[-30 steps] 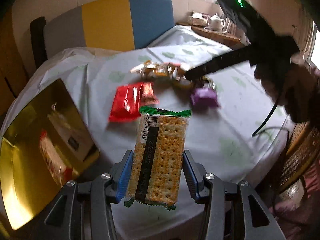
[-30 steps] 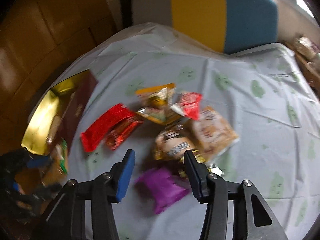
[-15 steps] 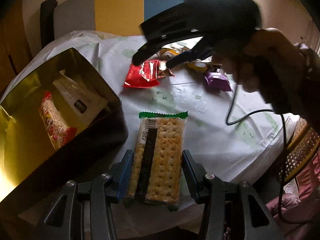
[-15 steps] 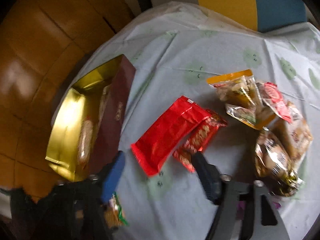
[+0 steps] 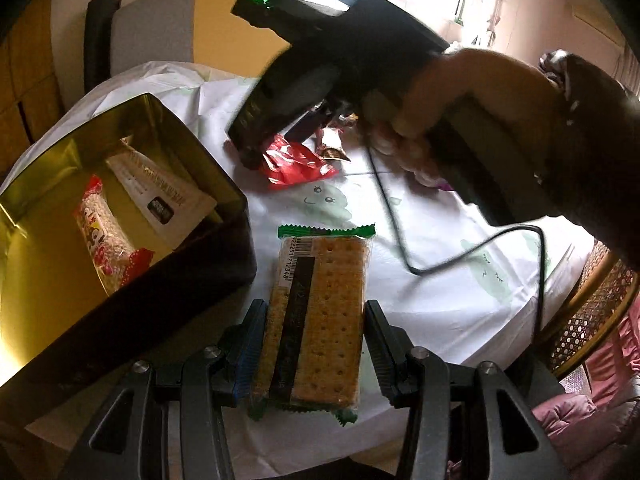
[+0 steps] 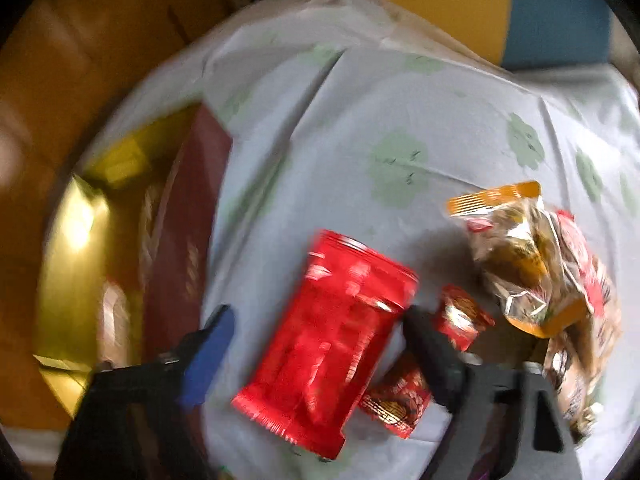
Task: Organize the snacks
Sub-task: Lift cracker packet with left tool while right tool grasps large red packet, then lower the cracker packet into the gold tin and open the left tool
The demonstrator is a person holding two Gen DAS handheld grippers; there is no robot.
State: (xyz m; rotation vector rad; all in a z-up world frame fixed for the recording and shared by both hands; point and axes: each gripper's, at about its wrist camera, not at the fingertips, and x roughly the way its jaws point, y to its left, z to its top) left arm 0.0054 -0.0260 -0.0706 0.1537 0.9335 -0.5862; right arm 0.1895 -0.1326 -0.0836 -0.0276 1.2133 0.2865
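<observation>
My left gripper (image 5: 314, 340) is shut on a green-edged cracker pack (image 5: 320, 312), held just right of the open gold-lined box (image 5: 224, 184). The box holds a red-and-white snack pack (image 5: 106, 240) and a white sachet (image 5: 160, 196). My right gripper (image 6: 316, 332) is open, its jaws straddling a large red snack pack (image 6: 332, 336) on the tablecloth; it also shows in the left wrist view (image 5: 304, 96), above the red pack (image 5: 292, 160). I cannot tell whether it touches the pack. The box also shows in the right wrist view (image 6: 172, 248).
A small red packet (image 6: 460, 316), another red packet (image 6: 396, 400) and an orange-topped clear bag (image 6: 516, 248) lie in a pile at the right of the pale cloth-covered table (image 6: 400, 120). A grey, yellow and blue chair back (image 5: 168, 28) stands behind. A wicker chair (image 5: 592, 304) is at the right.
My right gripper swung left from the purple packet and snack pile and dropped over the large red pack. My left gripper carried the cracker pack closer beside the box.
</observation>
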